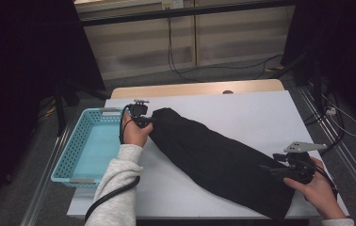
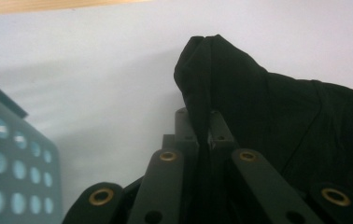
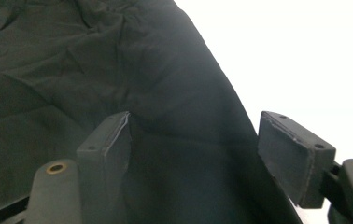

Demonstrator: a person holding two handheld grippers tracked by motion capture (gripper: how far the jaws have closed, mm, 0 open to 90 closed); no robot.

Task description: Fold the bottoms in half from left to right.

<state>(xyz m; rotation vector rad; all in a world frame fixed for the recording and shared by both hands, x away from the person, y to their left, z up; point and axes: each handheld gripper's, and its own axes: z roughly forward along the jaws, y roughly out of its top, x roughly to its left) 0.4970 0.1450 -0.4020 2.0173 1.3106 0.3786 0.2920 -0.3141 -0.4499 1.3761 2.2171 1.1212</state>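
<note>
A long black garment [image 1: 218, 157] lies slantwise across the white table [image 1: 242, 110], from the upper left down to the lower right. My left gripper [image 1: 149, 120] is shut on the cloth's upper left end; in the left gripper view a pinched fold of the black garment [image 2: 202, 93] rises from between the closed jaws of the left gripper [image 2: 203, 133]. My right gripper [image 1: 265, 168] sits at the lower right end, open. In the right gripper view its pads [image 3: 111, 149] stand wide apart over the black garment [image 3: 118, 70], whose edge runs between them, unpinched.
A light blue perforated basket [image 1: 79, 146] stands at the table's left edge, beside my left hand; its wall [image 2: 11, 163] appears in the left gripper view. Bare white tabletop lies beyond the garment. Cables run over the floor at the back and right.
</note>
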